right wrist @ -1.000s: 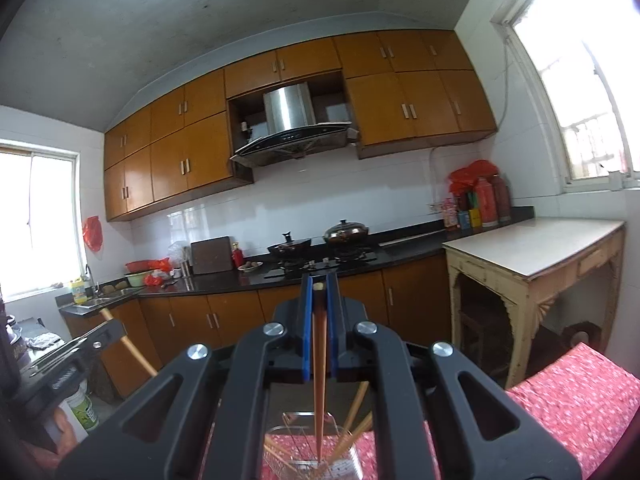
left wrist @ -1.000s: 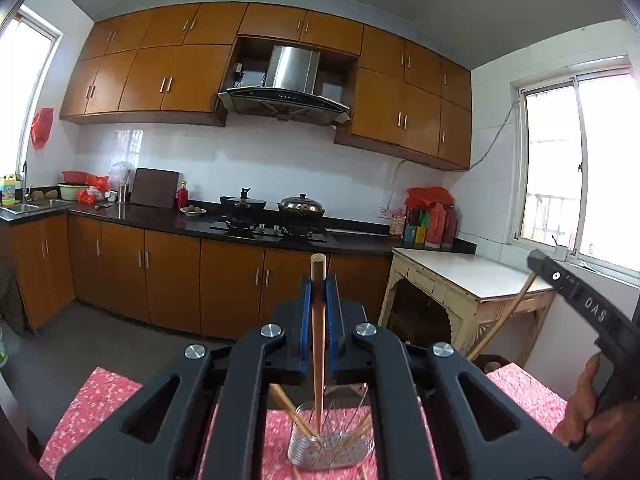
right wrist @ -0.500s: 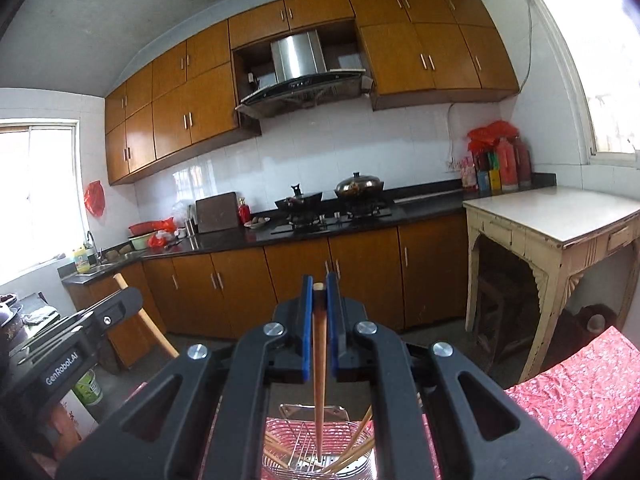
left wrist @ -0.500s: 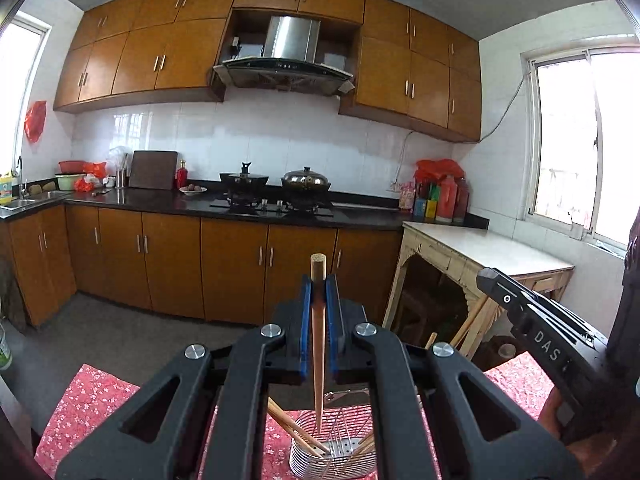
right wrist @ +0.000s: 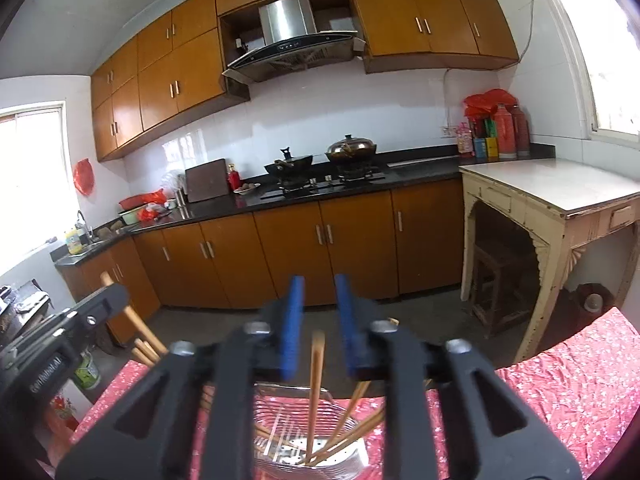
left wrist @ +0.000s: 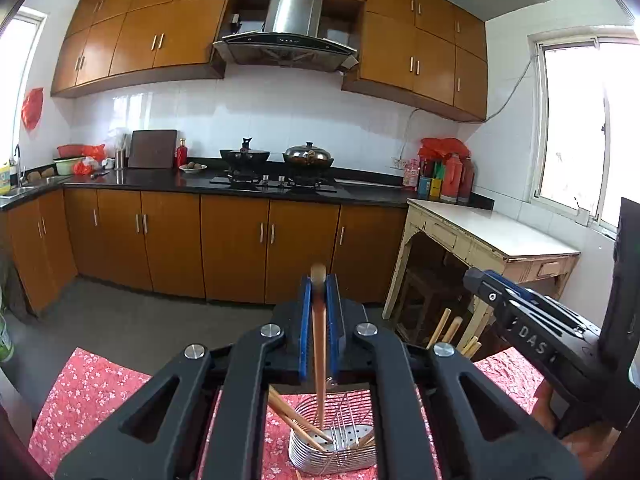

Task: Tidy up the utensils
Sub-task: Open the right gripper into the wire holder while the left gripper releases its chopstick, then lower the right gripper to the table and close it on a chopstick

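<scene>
A wire utensil basket stands on the red floral tablecloth and holds several wooden chopsticks. My left gripper is shut on a chopstick that hangs with its lower end over the basket. My right gripper is open above the same basket; a chopstick drops between its blue pads into the basket, blurred. The right gripper also shows in the left wrist view, and the left one in the right wrist view.
Kitchen cabinets and a black counter with a stove and pots lie behind. A worn cream side table stands at the right. A hand holds the right tool.
My right gripper has opened and let its chopstick go; it falls into the basket. Both grippers have come lower over the basket. The left one still holds its chopstick.
</scene>
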Demonstrator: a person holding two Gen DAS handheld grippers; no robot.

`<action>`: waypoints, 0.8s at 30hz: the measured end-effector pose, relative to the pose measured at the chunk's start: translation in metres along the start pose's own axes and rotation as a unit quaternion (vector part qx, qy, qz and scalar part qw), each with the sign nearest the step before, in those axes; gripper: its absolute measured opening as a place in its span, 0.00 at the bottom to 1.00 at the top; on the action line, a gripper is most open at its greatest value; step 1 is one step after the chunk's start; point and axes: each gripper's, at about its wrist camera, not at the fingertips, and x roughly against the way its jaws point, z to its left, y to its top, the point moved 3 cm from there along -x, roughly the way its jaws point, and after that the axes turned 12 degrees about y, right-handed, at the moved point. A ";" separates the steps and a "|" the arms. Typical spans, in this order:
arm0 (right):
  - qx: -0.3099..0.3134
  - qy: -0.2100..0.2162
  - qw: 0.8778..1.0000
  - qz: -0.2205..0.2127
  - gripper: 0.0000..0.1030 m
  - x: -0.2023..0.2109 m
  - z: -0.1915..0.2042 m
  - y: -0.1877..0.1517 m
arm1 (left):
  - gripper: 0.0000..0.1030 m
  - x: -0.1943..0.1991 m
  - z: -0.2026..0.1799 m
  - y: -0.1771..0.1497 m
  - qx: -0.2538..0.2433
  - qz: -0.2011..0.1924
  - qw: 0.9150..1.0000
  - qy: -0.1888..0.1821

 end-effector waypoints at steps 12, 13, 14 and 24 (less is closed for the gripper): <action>0.017 -0.013 1.000 -0.007 0.33 0.067 -0.008 -0.030 | 0.43 0.037 0.036 -0.013 0.012 -0.001 0.999 0.032; 0.017 -0.011 1.000 -0.002 0.33 0.074 -0.006 -0.040 | 0.45 0.041 0.039 -0.016 0.014 0.000 0.999 0.033; 0.019 -0.011 1.000 0.002 0.33 0.078 -0.005 -0.047 | 0.47 0.047 0.041 -0.021 0.016 0.002 0.999 0.030; 0.023 -0.031 0.994 0.106 0.33 0.114 0.011 -0.179 | 0.65 0.095 0.060 -0.102 0.009 0.036 0.998 0.058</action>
